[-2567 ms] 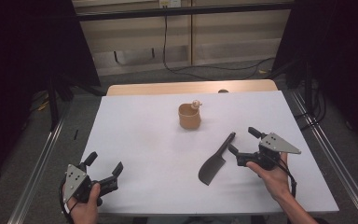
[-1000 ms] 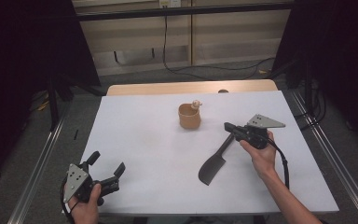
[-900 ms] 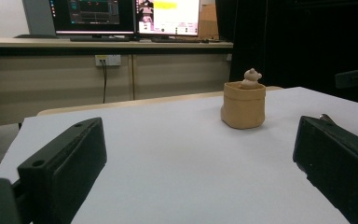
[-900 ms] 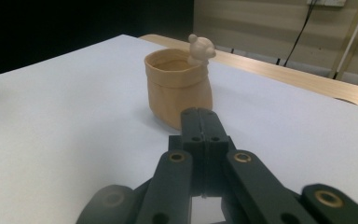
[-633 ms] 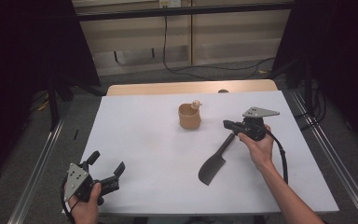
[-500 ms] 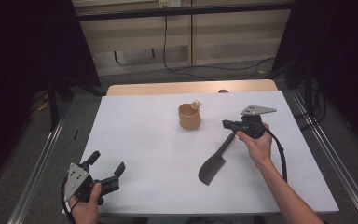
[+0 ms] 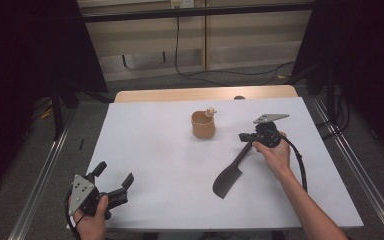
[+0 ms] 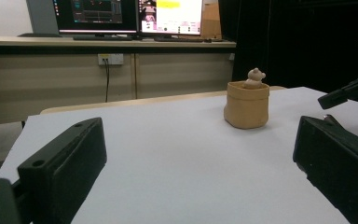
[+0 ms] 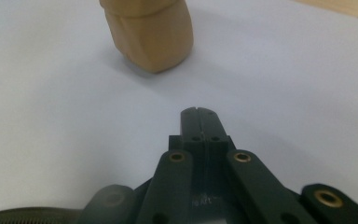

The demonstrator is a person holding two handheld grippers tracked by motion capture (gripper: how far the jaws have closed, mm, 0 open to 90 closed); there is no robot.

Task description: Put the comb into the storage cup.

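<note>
A tan cup point(image 7: 203, 125) with a small bear figure point(image 7: 210, 111) on its rim stands at the middle back of the white table point(image 7: 150, 145). A black cleaver-shaped tool point(image 7: 230, 175) lies flat to its right, handle pointing toward the back. My right gripper point(image 7: 243, 136) hovers over the handle's far end, shut with nothing between its jaws. In the right gripper view its closed tips point(image 9: 199, 112) point at the cup point(image 9: 149, 32). My left gripper point(image 7: 115, 173) rests open at the front left corner. The left gripper view has the cup point(image 8: 246, 109) ahead between the spread jaws point(image 8: 196, 154).
A wooden tabletop strip point(image 7: 205, 93) runs behind the white sheet. Metal rails point(image 7: 45, 180) flank the table on both sides. A bench with monitors point(image 8: 121, 14) stands beyond the table. The right gripper's cable point(image 7: 300, 165) loops along the forearm.
My right gripper has moved from the table's right side up and left to the tool's handle end, nearer the cup. The tool, cup and left gripper have stayed put.
</note>
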